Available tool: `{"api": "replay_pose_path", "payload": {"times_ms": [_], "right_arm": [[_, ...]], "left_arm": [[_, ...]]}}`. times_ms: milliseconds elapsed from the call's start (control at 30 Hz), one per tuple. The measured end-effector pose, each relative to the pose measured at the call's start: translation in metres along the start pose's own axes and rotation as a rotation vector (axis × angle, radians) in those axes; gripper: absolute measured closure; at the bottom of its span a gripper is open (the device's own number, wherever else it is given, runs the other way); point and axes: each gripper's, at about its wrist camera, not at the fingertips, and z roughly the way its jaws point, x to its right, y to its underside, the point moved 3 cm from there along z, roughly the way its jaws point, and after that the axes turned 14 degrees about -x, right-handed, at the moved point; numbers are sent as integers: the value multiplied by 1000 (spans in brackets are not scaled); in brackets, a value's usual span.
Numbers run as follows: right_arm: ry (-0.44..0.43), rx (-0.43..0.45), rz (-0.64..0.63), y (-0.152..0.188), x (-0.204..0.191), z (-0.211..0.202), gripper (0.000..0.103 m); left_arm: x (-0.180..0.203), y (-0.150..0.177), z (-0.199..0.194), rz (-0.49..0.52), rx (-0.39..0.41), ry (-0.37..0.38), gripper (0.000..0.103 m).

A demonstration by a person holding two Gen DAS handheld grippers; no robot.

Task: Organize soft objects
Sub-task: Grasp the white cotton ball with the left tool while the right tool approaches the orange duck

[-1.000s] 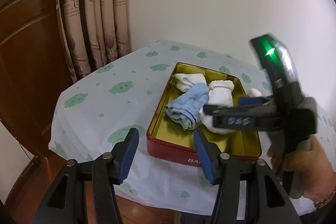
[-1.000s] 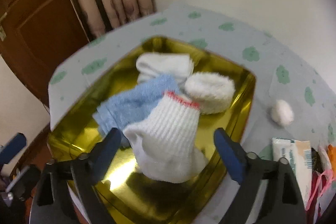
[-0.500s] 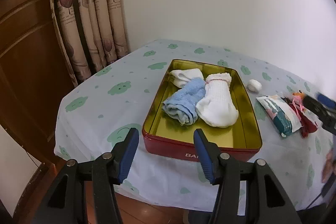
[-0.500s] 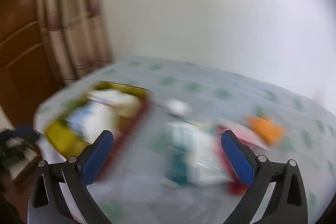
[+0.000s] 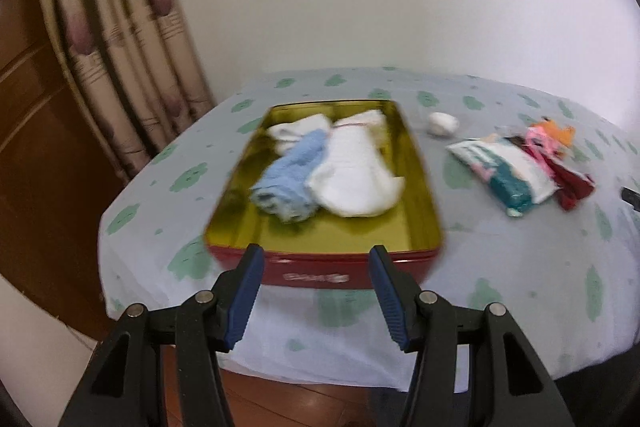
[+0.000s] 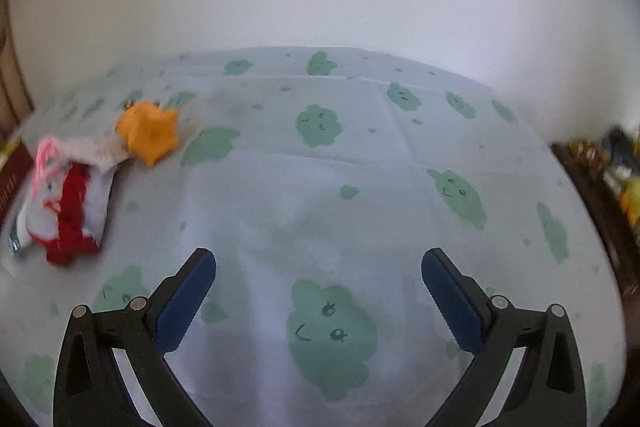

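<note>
Jaws: right gripper [image 6: 318, 281] standing wide, empty over tablecloth [image 6: 360, 167]; left gripper [image 5: 316, 281] parted, empty, facing tin [image 5: 424, 183]. Orange plush [image 6: 149, 131] lying left: light, squashy, probably pinching best across middle.

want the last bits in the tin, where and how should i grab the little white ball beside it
Pinch the white ball across its middle, coming from above. It is small and round, lying alone on the tablecloth clear of the tin, so any opposite sides suit. Likely soft: squeeze gently.
</note>
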Motion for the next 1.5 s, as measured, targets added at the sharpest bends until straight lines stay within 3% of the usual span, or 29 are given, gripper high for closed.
{"api": "replay_pose_path", "payload": {"times_ms": [67,267,333,433,600,733,833,1167,1200,1267,1367,1500], "right_arm": [[4,-29,1,-3,-3,6,0],[-42,12,-38,7,-1,2,0],[-55,21,-43,11,-1,-2,0],[-83,35,-42,11,2,-3,0],[-155,60,-27,12,8,-7,0],[-183,69,-25,13,9,-9,0],[-185,74,-28,13,9,-10,0],[-203,78,-30,13,10,-11,0],[-205,78,-29,13,10,-11,0],[-207,78,-25,12,11,-10,0],[-206,76,-17,12,12,-10,0],[-201,73,-10,11,13,-9,0]], "left_arm": [[14,-8,-4,32,3,35,47],[71,-68,-9,132,-9,191,47],[92,-95,2,146,-60,281,45],[118,-134,33,128,-153,341,45],[143,-187,81,127,-202,264,45],[142,-209,128,60,-310,292,45],[142,-220,149,39,-362,321,45],[151,-223,202,46,-477,237,45],[151,-220,205,42,-475,249,45],[144,-219,205,-3,-423,236,77],[132,-217,198,-87,-397,315,79],[129,-212,156,-70,-286,318,79]]}}
